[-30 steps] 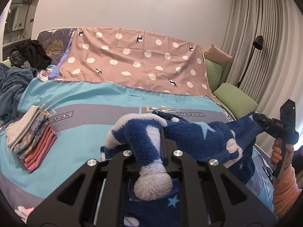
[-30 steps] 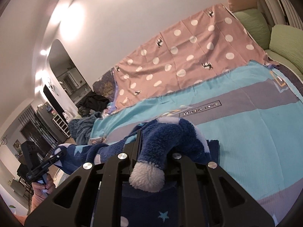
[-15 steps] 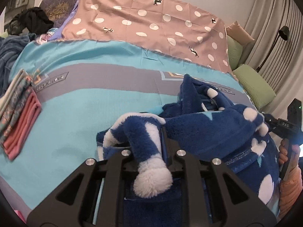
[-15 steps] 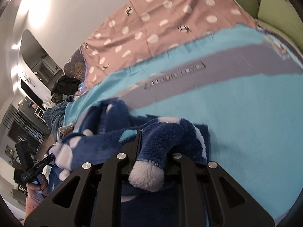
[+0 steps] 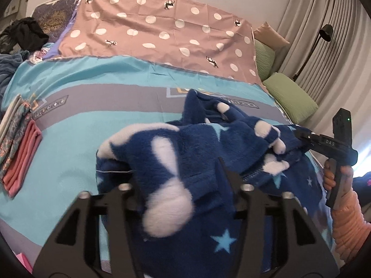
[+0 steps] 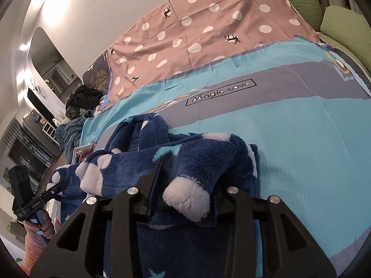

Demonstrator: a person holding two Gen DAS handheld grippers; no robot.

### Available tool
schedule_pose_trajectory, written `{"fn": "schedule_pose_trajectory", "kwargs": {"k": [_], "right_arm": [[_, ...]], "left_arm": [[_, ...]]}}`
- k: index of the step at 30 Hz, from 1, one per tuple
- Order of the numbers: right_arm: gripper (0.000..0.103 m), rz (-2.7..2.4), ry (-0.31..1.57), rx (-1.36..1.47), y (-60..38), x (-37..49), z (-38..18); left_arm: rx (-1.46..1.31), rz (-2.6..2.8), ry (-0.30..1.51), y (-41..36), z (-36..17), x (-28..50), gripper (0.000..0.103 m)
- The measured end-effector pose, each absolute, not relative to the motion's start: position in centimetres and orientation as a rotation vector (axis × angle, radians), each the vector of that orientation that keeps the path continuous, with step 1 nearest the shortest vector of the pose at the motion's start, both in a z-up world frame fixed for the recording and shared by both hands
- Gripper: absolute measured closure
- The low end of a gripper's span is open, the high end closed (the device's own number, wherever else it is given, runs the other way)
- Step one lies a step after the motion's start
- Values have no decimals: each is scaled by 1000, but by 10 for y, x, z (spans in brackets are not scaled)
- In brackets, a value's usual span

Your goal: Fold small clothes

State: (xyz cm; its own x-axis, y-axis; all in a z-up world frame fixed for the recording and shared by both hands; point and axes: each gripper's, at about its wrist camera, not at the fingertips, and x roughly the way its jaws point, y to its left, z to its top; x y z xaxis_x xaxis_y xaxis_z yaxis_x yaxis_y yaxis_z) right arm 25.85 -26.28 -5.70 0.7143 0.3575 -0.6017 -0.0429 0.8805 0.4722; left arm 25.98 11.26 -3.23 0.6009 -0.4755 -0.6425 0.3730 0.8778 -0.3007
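Across the bed [image 5: 97, 125] lies a turquoise-and-grey sheet, with a pink dotted cloth [image 5: 162, 34] at the far side. We see the blue fleece garment [image 5: 185, 153] bunched on the near part of the bed. Our left hand-held gripper [image 5: 176, 180] and right hand-held gripper [image 6: 185, 185] each have fleece between their jaws, which have just been opening; whether the pads press it we cannot tell. Folded clothes [image 5: 18, 143] sit far left.

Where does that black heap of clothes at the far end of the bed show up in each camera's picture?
Left wrist view: the black heap of clothes sits at the upper left edge, beside the spotted pink sheet.
Right wrist view: the heap lies left of centre, at the pink sheet's lower left corner.
Shared landmark: the spotted pink sheet.
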Motion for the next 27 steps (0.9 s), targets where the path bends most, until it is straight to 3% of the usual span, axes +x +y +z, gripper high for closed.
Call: {"fn": "schedule_pose_trajectory", "kwargs": {"k": [1, 2, 8, 10, 12, 13, 14, 15, 19, 27], "right_arm": [[74, 239, 744, 451, -262, 258, -55], [79, 249, 738, 456, -262, 258, -53], [81, 212, 686, 592, -282, 280, -42], [77, 175, 712, 613, -289, 297, -52], [68, 124, 787, 615, -291, 313, -69], [65, 116, 825, 645, -292, 315, -79], [55, 132, 821, 679, -292, 311, -82], [45, 155, 793, 683, -292, 302, -80], [42, 187, 735, 581, -284, 276, -64], [42, 281, 719, 378, -266, 231, -44]], "left_arm": [[-150, -494, 793, 114, -32, 262, 89], [-171, -499, 797, 116, -32, 264, 89], [-278, -414, 756, 139, -23, 304, 89], [-319, -391, 793, 145, -36, 324, 86], [-366, -364, 841, 148, -52, 337, 86], [-395, -357, 835, 148, -58, 335, 83], [-389, -364, 800, 146, -57, 327, 79], [-369, -376, 776, 144, -55, 322, 66], [-168, -386, 671, 123, -34, 284, 38], [-111, -426, 616, 132, -6, 232, 36]]}}
